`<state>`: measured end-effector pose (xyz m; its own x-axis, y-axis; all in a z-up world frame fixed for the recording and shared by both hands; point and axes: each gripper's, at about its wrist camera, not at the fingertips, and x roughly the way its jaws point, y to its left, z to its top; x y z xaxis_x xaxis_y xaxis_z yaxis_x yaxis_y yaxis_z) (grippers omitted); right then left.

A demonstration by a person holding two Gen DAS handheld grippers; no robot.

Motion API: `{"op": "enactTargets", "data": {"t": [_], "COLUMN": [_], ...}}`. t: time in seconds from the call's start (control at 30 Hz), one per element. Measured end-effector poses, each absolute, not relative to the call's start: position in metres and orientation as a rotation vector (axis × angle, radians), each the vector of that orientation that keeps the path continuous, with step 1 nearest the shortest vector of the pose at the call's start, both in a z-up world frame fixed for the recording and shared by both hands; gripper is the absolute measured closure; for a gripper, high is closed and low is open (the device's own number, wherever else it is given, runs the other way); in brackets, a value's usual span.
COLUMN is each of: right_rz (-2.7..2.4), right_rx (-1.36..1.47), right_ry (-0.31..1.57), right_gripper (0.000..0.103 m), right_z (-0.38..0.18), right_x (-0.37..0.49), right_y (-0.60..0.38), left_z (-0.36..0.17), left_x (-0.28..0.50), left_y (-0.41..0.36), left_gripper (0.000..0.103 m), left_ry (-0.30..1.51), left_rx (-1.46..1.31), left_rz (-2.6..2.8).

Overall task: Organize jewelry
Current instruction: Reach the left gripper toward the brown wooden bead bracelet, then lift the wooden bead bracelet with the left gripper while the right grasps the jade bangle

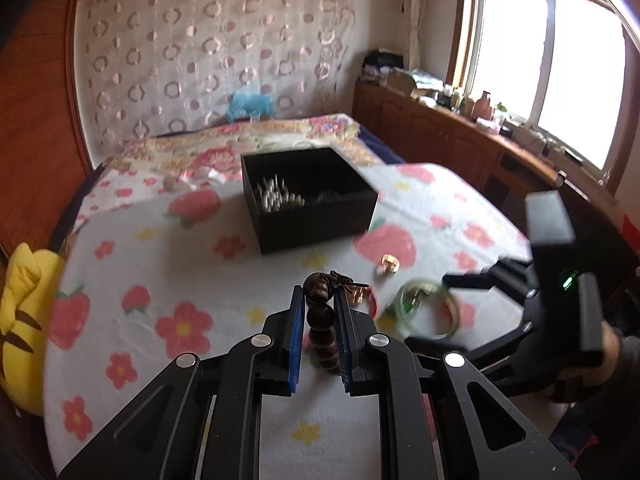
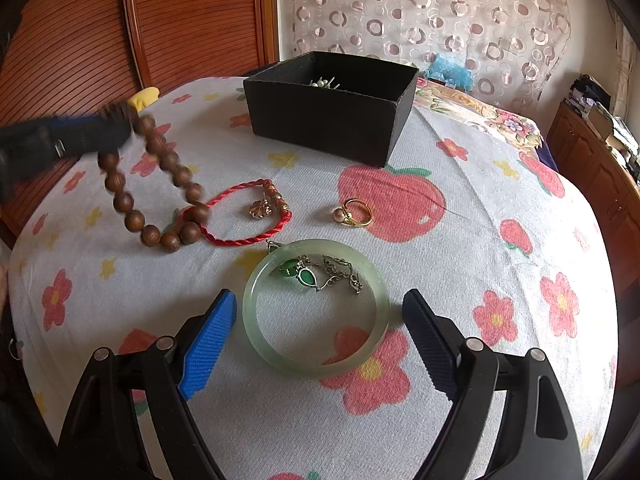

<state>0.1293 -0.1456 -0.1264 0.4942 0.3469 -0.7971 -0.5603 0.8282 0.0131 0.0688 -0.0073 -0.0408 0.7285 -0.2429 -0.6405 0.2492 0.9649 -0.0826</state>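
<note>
Underneath everything lies a white cloth [image 2: 460,208] printed with red flowers, strawberries and an apple, spread over a bed. Toward its far side stands a black box [image 2: 328,116], open at the top, with small pale pins or earrings showing inside.

Nearer the cameras, the left gripper [image 1: 320,312] is clamped on a string of brown wooden beads [image 2: 160,184]; the beads sit pinched between its blue pads [image 1: 294,328], and in the right wrist view the loop hangs down from that gripper, its lowest beads at or just above the cloth beside a red cord bracelet [image 2: 244,216]. The left gripper itself is blurred in that view.

The right gripper [image 2: 320,336] has its jaws spread wide, one on either side of a pale green bangle [image 2: 316,308] that lies flat on the cloth; neither jaw touches it. Inside the bangle's ring rest a green stone pendant [image 2: 304,274] and a silver chain [image 2: 340,272], tangled together.

Within the loop of the red cord lies a small gold earring [image 2: 259,209]. Just to its right, apart from the cord, a gold ring [image 2: 354,212] with a pearl sits on the printed apple.
</note>
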Motion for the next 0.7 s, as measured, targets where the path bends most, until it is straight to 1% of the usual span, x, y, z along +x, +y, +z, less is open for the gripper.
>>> {"op": "enactTargets", "data": {"t": [0.07, 0.1, 0.13, 0.17, 0.37, 0.7], "right_rz": [0.554, 0.549, 0.553, 0.557, 0.584, 0.571], "right_rx": [-0.257, -0.260, -0.261, -0.261, -0.229, -0.256], "right_ry": [0.900, 0.897, 0.894, 0.889, 0.868, 0.755], "right_gripper": [0.016, 0.020, 0.027, 0.028, 0.029, 0.029], "right_z": [-0.126, -0.126, -0.125, -0.125, -0.117, -0.077], "right_x": [0.130, 0.129, 0.129, 0.128, 0.128, 0.145], "right_y": [-0.146, -0.145, -0.145, -0.145, -0.143, -0.143], "left_z": [-0.033, -0.027, -0.025, -0.022, -0.007, 0.010], "left_x": [0.069, 0.069, 0.070, 0.071, 0.077, 0.098], "left_y": [-0.008, -0.008, -0.008, -0.008, -0.005, 0.000], "left_gripper": [0.089, 0.089, 0.089, 0.089, 0.089, 0.089], "left_ry": [0.688, 0.674, 0.669, 0.663, 0.630, 0.593], "left_rx": [0.014, 0.017, 0.016, 0.014, 0.017, 0.010], "left_rz": [-0.277, -0.280, -0.283, -0.286, -0.285, -0.288]}}
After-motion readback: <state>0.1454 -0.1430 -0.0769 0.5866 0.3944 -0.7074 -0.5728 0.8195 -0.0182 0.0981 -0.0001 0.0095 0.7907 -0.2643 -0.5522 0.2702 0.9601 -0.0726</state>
